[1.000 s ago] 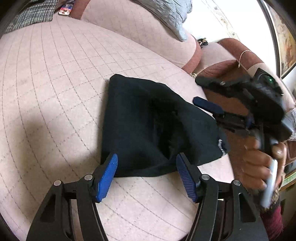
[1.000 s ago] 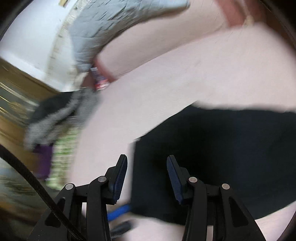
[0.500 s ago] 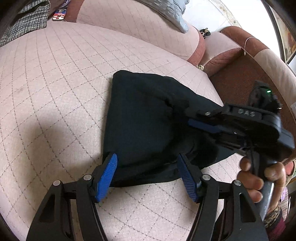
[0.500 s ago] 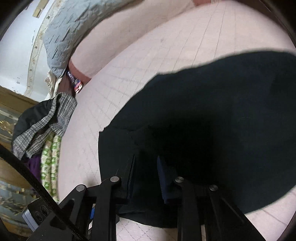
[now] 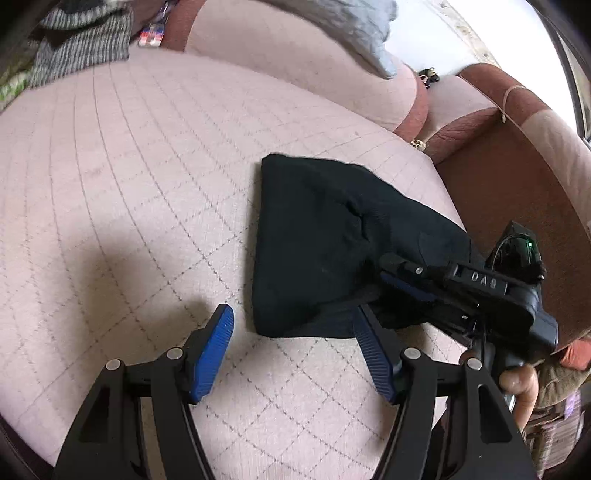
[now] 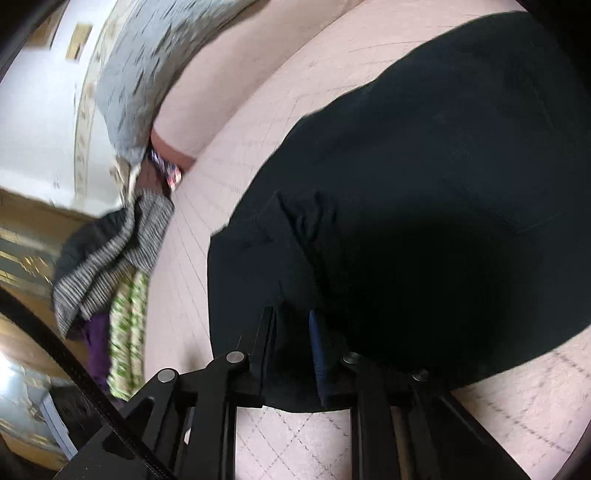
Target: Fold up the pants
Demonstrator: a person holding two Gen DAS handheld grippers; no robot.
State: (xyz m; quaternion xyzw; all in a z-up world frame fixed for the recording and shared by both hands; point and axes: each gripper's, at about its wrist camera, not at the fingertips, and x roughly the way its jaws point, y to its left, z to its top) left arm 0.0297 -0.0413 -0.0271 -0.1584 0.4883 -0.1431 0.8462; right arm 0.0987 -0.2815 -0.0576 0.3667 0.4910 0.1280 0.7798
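The black pants (image 5: 325, 236) lie folded in a compact pile on the pink quilted sofa seat (image 5: 147, 177). My left gripper (image 5: 295, 334) is open and empty, just in front of the pile's near left corner. My right gripper (image 5: 391, 280) reaches in from the right and is shut on the near right edge of the pants. In the right wrist view the pants (image 6: 443, 184) fill the frame, and black cloth sits pinched between the fingers of the right gripper (image 6: 291, 343).
A grey quilted cushion (image 5: 351, 26) leans on the sofa back. Striped grey cloth (image 6: 110, 254) and green patterned fabric (image 6: 127, 325) are piled at the seat's far left end. A brown armrest (image 5: 517, 177) rises on the right.
My right gripper has moved in over the near right edge of the pants and closed on the cloth. My left gripper has shifted left off the pile and stays open.
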